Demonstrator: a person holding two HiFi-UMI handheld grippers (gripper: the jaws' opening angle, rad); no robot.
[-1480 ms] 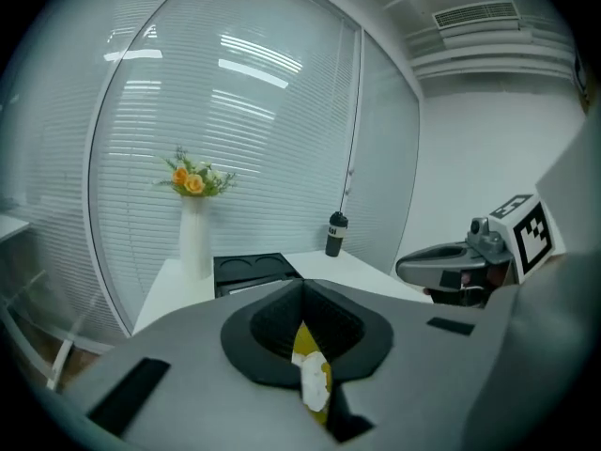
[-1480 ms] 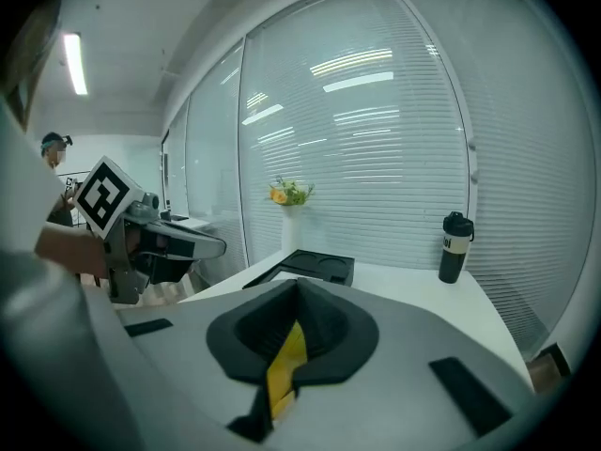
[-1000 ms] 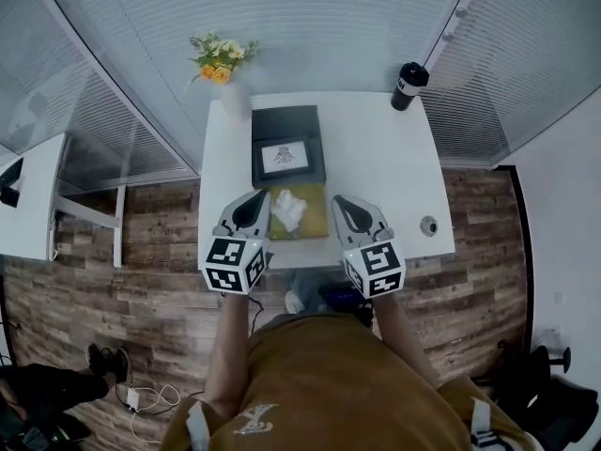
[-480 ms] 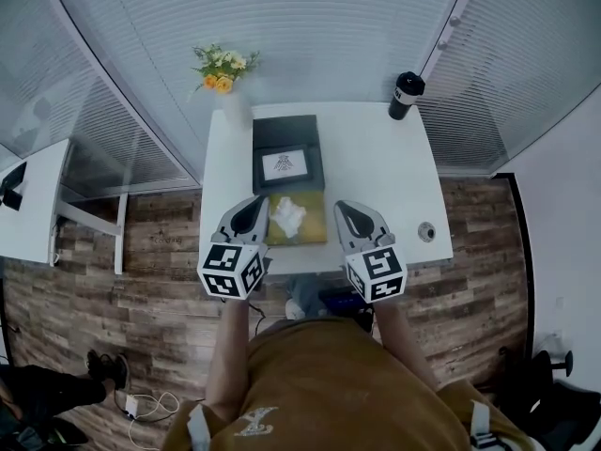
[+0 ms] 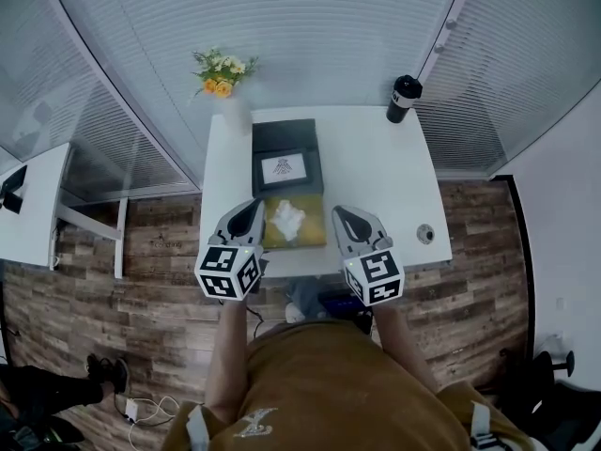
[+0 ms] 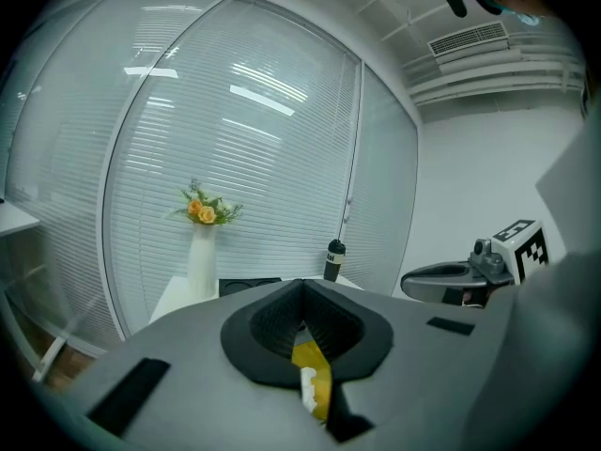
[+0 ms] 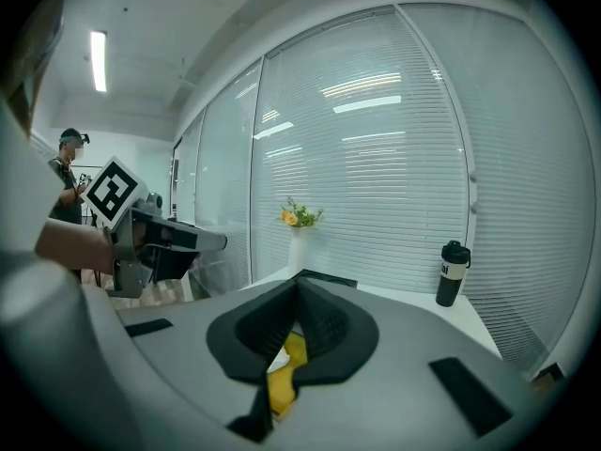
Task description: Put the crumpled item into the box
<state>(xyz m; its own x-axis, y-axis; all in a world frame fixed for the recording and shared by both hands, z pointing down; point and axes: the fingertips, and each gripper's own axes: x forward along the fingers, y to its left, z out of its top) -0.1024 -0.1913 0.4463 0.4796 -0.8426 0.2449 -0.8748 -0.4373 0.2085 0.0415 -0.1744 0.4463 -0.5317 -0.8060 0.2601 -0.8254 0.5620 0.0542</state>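
A white crumpled item (image 5: 286, 219) lies on a yellow mat (image 5: 315, 233) near the front edge of the white table (image 5: 376, 177). Behind it sits the black box (image 5: 286, 163), showing a white panel with a dark mark. My left gripper (image 5: 252, 205) hovers just left of the mat, shut and holding nothing. My right gripper (image 5: 340, 212) hovers just right of it, also shut and holding nothing. In the left gripper view the pads of the left gripper (image 6: 300, 294) meet, with the yellow mat (image 6: 316, 383) below. The right gripper view shows the right gripper (image 7: 299, 294) the same way.
A white vase with yellow flowers (image 5: 223, 69) stands at the table's back left corner. A black bottle (image 5: 402, 97) stands at the back right. A small round object (image 5: 425, 234) lies near the front right edge. A person (image 7: 68, 177) stands far off.
The head view has shifted a little, so the table sits lower in the frame. Both grippers stay shut on either side of the mat.
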